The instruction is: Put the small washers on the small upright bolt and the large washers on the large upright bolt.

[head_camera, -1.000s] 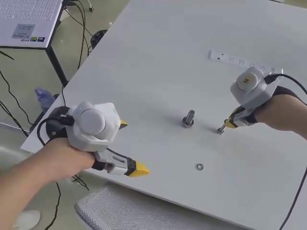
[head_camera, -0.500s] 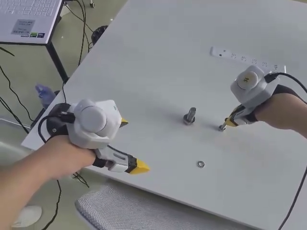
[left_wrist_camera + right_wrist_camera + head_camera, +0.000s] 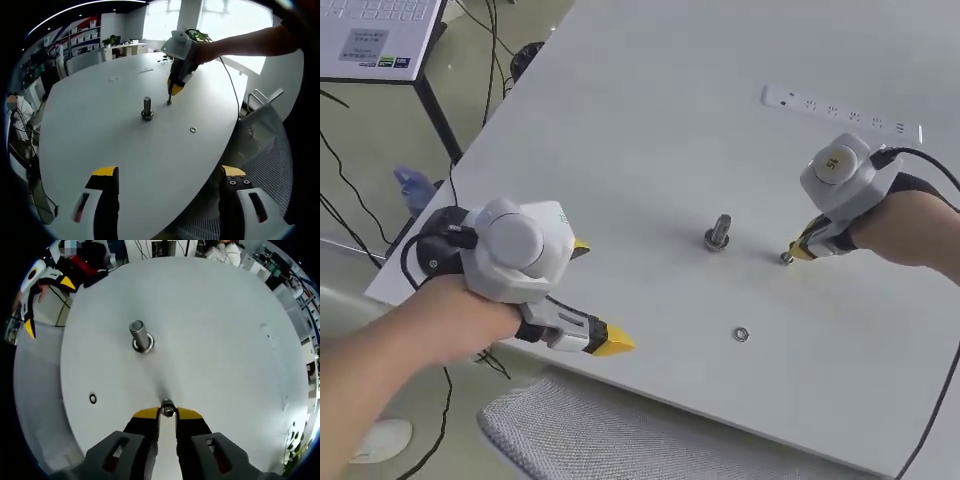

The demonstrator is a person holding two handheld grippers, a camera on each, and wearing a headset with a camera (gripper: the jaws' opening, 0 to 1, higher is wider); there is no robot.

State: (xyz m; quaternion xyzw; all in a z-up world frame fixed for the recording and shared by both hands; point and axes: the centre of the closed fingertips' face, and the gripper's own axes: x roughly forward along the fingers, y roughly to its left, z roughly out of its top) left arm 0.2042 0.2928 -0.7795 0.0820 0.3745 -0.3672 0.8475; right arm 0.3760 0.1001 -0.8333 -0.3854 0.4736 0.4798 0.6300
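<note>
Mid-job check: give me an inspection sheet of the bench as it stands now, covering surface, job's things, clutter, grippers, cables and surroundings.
Surface: white table, nothing spilled seen.
Job's things: large bolt upright, with a wider ring at its base; small bolt upright; loose washer flat on the table, nearer the person.
Clutter: power strip at the far side.
Grippers: left gripper open, holding nothing, at the near edge; right gripper has its jaws close on either side of the small bolt's top, grip unclear.
Cables: black cable running from the right gripper; floor cables beside the table.
Surroundings: laptop on a side stand; mesh chair at the near edge.
</note>
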